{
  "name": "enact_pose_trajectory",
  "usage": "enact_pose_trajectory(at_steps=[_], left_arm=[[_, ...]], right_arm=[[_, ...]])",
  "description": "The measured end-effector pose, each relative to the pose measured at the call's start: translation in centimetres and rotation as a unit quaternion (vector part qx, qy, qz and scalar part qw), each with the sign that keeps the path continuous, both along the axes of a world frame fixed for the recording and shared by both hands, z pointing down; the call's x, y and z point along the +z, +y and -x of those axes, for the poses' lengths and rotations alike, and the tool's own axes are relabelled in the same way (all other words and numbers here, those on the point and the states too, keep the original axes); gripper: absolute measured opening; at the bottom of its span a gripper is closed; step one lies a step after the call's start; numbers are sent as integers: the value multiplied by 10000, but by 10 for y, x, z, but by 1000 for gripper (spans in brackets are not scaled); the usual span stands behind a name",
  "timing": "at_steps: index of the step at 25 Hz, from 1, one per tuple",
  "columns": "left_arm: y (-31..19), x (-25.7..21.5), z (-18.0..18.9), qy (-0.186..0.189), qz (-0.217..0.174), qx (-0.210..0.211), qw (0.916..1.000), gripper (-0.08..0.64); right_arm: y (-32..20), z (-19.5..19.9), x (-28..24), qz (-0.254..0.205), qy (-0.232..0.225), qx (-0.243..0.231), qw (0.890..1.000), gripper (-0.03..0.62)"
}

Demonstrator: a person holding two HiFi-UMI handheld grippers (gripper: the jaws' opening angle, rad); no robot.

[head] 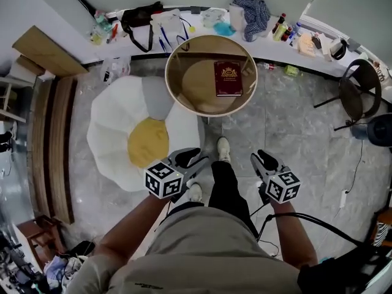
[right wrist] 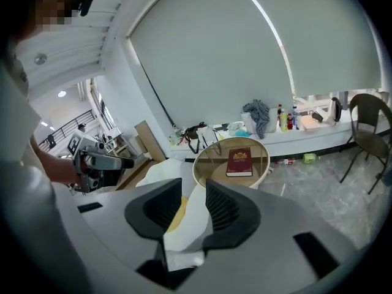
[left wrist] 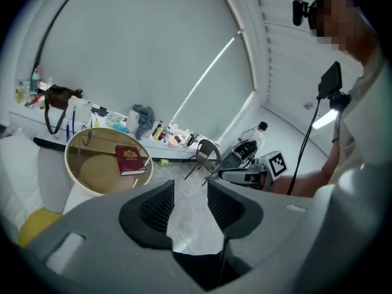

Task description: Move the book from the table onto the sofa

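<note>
A dark red book (head: 228,78) lies flat on the round glass-topped table (head: 171,84) ahead of me, right of its middle. The sofa (head: 116,124), white and flower-shaped with a yellow centre, sits on the floor left of the table. My left gripper (head: 195,159) and right gripper (head: 262,158) hover at waist height, well short of the table. Both are open with nothing between their jaws. The left gripper view has the book (left wrist: 131,160) far beyond the left gripper (left wrist: 190,201). From the right gripper (right wrist: 194,204) the book (right wrist: 239,162) also lies far ahead.
A cluttered ledge (head: 202,17) with a bag, cloths and bottles runs along the far wall. A dark chair (head: 358,90) stands at the right. Wooden slats (head: 55,146) lie at the left. My legs and shoes (head: 223,149) stand between sofa and table. A cable (head: 318,222) trails at the right.
</note>
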State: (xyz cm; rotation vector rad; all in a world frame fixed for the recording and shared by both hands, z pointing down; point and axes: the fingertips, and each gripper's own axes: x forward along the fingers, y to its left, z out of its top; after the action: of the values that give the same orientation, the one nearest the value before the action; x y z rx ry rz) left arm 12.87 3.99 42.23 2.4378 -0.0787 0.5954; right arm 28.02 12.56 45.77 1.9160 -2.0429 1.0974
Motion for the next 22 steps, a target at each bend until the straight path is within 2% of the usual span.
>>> enact_pose_trajectory(at_steps=[4,7,10,13,18,22], left_arm=[[-65,47,-46,-252,478,-561,9970,162],[-106,95,-80,-501,836,-989,9903,166],[-145,147,-117,-730,1005,-1246,9844,173],[-180,202,-154,-936,1058,-1360,9806,183],[-223,289,-201,-1318,1153,-1279,9762,187],[-255,343,-226,-1514,1106,-1208,9748,236]], right_arm=[[-83,-66,53,162,38,-374,9992,129],[-135,-110,98,368,-137,-501,9980,142],[-182,-148,149,562,-401,-573,9960,152],[-220,-177,204,822,-682,-571,9926,157],[-277,-211,287,1107,-841,-541,9888,164],[-311,-226,342,1246,-1134,-398,9849,181]])
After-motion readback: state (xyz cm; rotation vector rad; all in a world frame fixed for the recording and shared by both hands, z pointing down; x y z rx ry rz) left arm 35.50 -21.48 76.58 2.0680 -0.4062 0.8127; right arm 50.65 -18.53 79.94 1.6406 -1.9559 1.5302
